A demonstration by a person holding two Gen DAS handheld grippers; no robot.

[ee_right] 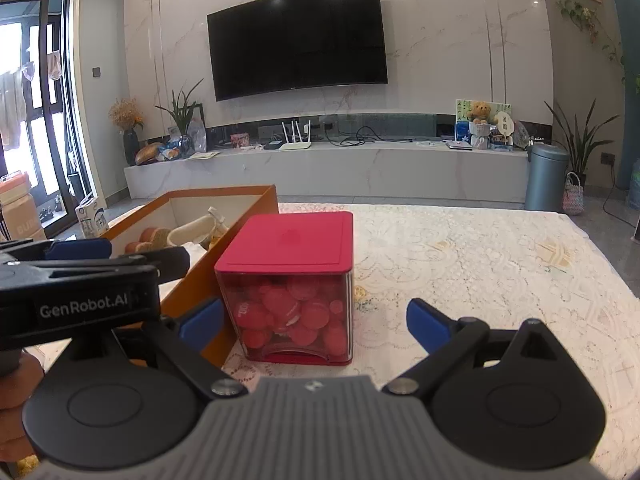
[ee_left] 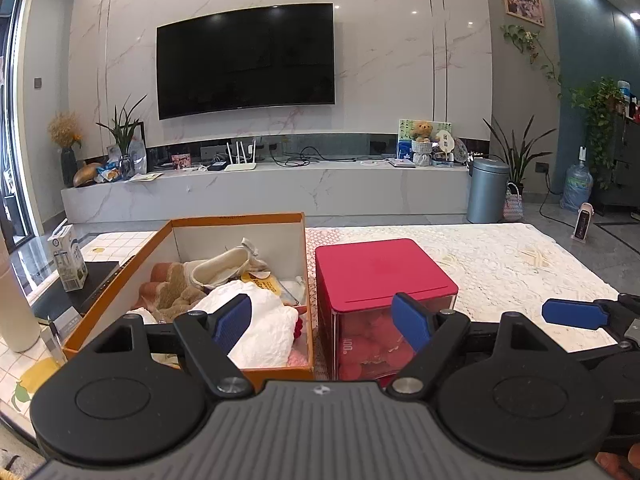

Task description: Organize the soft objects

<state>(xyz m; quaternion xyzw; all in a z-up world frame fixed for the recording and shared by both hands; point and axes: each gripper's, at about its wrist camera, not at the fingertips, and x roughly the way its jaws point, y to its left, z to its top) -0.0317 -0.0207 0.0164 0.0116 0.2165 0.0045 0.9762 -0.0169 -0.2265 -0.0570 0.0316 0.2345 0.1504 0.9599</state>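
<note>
An orange cardboard box (ee_left: 236, 219) stands on the table, filled with soft things: a white cloth (ee_left: 264, 320), a brown plush piece (ee_left: 172, 288) and a cream shoe-like item (ee_left: 224, 266). Right beside it sits a clear box with a red lid (ee_left: 376, 268), full of red round pieces. My left gripper (ee_left: 322, 320) hovers open over the gap between the two boxes, nothing between its fingers. My right gripper (ee_right: 314, 324) is open too, just in front of the red-lidded box (ee_right: 292, 240). The orange box (ee_right: 192, 196) lies to its left.
A white lace cloth (ee_left: 500, 264) covers the table to the right of the boxes. At the left stand a milk carton (ee_left: 68, 260), a dark flat item (ee_left: 80, 288) and a cream bottle (ee_left: 16, 312). Behind are a TV wall, a marble console and a grey bin (ee_left: 486, 190).
</note>
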